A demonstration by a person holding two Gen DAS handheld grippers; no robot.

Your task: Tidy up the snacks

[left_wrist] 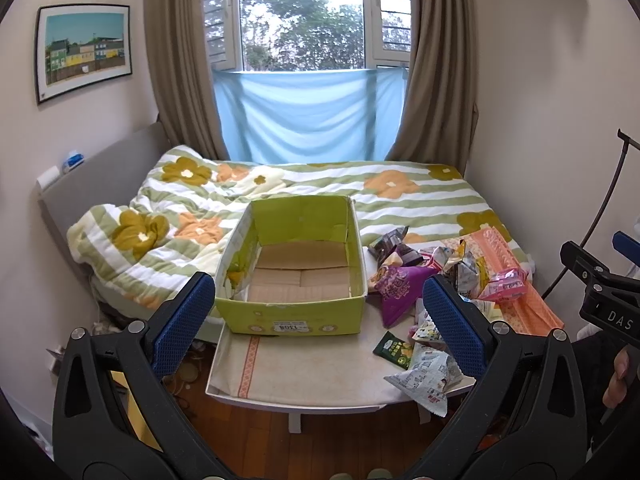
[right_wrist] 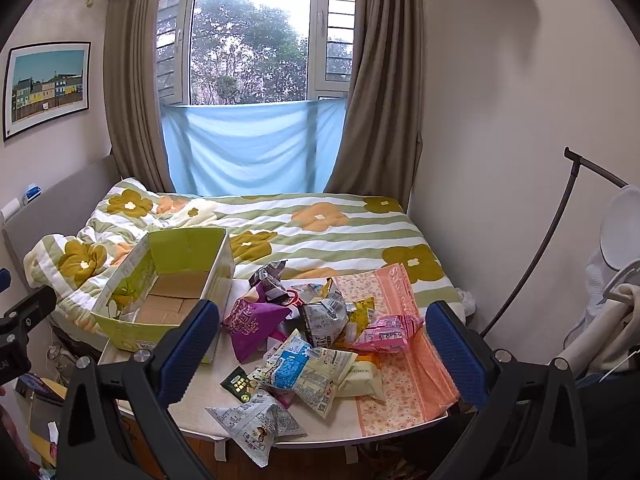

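Many crinkled snack packets (right_wrist: 316, 344) heaped on the right half of a small white table (left_wrist: 320, 368), just beside an open green cardboard box (left_wrist: 296, 272) with a bare brown floor. Behind both, a bed with a green-striped flowered quilt (right_wrist: 320, 224). From the right wrist alone: pale yellow packet (right_wrist: 362, 374) lying on peach patterned cloth (right_wrist: 408, 360). From the left wrist alone: a hand (left_wrist: 618, 376) at the right edge. Left gripper (left_wrist: 320, 316) and right gripper (right_wrist: 322, 344) both held above the table's near edge, blue-padded fingers wide apart, gripping nothing.
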